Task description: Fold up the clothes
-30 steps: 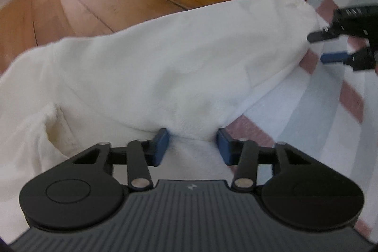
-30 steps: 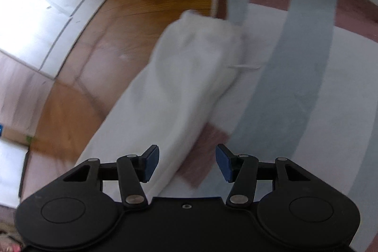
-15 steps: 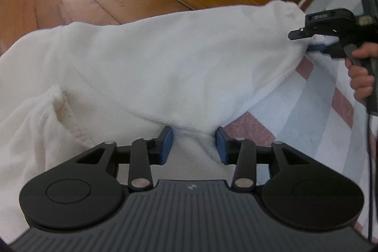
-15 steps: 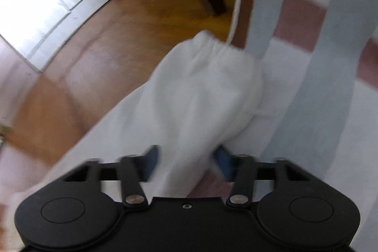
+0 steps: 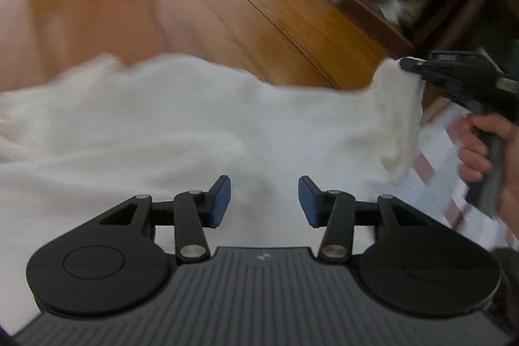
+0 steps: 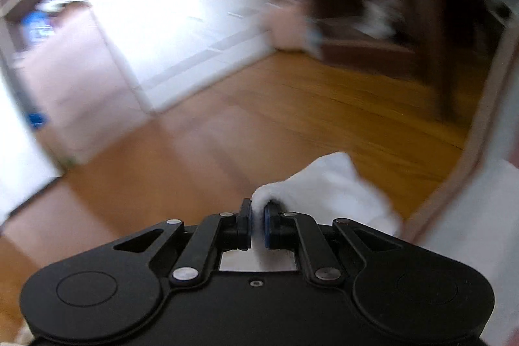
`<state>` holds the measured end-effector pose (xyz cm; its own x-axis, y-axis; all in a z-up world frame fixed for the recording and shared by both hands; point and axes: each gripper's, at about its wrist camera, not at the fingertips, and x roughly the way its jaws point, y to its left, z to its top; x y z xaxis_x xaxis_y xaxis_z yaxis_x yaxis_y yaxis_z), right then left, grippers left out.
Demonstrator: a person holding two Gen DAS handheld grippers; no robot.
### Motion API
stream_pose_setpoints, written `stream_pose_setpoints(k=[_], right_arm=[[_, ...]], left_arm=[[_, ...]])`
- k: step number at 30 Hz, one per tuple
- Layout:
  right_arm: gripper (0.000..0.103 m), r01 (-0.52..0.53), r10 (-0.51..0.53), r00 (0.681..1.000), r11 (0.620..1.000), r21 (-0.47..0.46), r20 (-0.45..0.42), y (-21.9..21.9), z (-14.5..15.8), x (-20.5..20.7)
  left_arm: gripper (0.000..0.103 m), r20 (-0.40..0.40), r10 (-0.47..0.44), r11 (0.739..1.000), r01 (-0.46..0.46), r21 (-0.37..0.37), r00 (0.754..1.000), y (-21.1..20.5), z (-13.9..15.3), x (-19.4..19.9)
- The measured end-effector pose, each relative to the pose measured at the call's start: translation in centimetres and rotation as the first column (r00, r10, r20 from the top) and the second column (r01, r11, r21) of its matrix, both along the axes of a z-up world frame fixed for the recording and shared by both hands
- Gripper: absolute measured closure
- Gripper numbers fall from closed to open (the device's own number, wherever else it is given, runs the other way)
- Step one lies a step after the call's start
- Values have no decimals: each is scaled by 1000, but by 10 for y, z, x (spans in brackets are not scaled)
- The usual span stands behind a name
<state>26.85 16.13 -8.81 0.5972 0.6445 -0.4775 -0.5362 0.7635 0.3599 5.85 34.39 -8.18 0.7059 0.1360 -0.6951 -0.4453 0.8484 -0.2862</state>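
A white fleece garment [image 5: 201, 125] lies spread across the left wrist view, over a striped rug and wood floor. My left gripper [image 5: 264, 203] is open, its blue pads [image 5: 220, 200] wide apart just above the cloth, holding nothing. My right gripper [image 6: 258, 221] is shut on a cuff end of the white garment [image 6: 327, 187], pinching a fold between its blue pads. In the left wrist view the right gripper [image 5: 410, 65] holds that end raised at the far right, with a hand on its handle.
A rug [image 5: 454, 151] with grey, white and dusky red stripes lies at the right; its rim shows in the right wrist view [image 6: 467, 151]. Wood floor [image 5: 194, 12] lies beyond. Dark furniture [image 6: 421, 21] and white drawers [image 6: 201, 31] stand at the back.
My right gripper has closed on the garment's cuff end and lifted it. My left gripper's view has tilted up and both views are blurred by motion.
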Motion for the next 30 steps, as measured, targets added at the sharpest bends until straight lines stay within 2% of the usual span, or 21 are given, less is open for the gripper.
stream_pose_setpoints(k=[2, 3, 5, 8, 10, 13, 16, 17, 18, 19, 20, 21, 23, 25, 26, 28, 29, 30], right_arm=[[94, -119, 118, 992, 993, 21, 47, 33, 16, -45], [94, -204, 203, 978, 979, 22, 57, 46, 18, -67], [94, -373, 371, 926, 928, 18, 71, 70, 22, -113], [94, -528, 535, 841, 844, -99, 79, 100, 1, -164], [94, -581, 603, 794, 789, -199, 72, 112, -21, -191], [94, -592, 631, 774, 751, -293, 54, 112, -51, -205], [93, -617, 649, 761, 728, -300, 9, 109, -59, -199], [84, -662, 683, 729, 688, -297, -44, 112, -61, -198], [65, -724, 733, 672, 618, -305, -109, 112, -65, -200], [62, -777, 777, 609, 543, -319, -159, 112, -65, -197], [61, -784, 788, 597, 535, -316, -149, 103, -59, -194], [57, -773, 782, 612, 562, -293, -115, 86, -50, -191], [56, -740, 749, 659, 630, -236, -71, 52, -34, -178], [55, -668, 681, 730, 695, -266, -57, 25, -33, -162], [55, -628, 643, 764, 724, -284, -50, 12, -32, -155], [55, -518, 551, 833, 749, -414, -45, 1, -44, -138], [55, -462, 509, 860, 752, -470, -31, -1, -50, -134], [56, -406, 469, 883, 751, -521, -12, -2, -55, -130]], left_arm=[[59, 16, 45, 996, -46, 72, 999, 14, 9, -23], [59, 22, 73, 994, -74, 86, 997, 23, 12, -34], [59, 36, 134, 990, -136, 41, 990, 42, 14, -54], [58, 61, 211, 976, -207, -75, 976, 62, 5, -75], [58, 33, 228, 971, -225, -80, 973, 62, -2, -79], [58, 3, 198, 978, -198, -63, 980, 50, -12, -73], [57, 2, 170, 983, -169, -74, 986, 40, -19, -67], [57, 6, 158, 985, -157, -75, 987, 41, -20, -63], [57, 11, 142, 987, -141, -73, 990, 40, -20, -58], [57, 13, 119, 991, -118, -61, 993, 36, -20, -54], [57, 10, 95, 995, -95, -40, 995, 31, -18, -49], [56, 5, 70, 997, -70, -15, 998, 27, -17, -45], [52, -12, 17, 999, -16, 45, 1000, 16, -15, -36], [42, -30, -25, 997, 27, 71, 999, 9, -16, -26], [40, -33, -41, 997, 43, 65, 999, 7, -17, -21], [33, -23, -69, 998, 69, 1, 997, 6, -23, -9], [31, -45, -73, 997, 72, -25, 996, 6, -27, 0], [28, -83, -67, 998, 66, -10, 994, 3, -30, 10]])
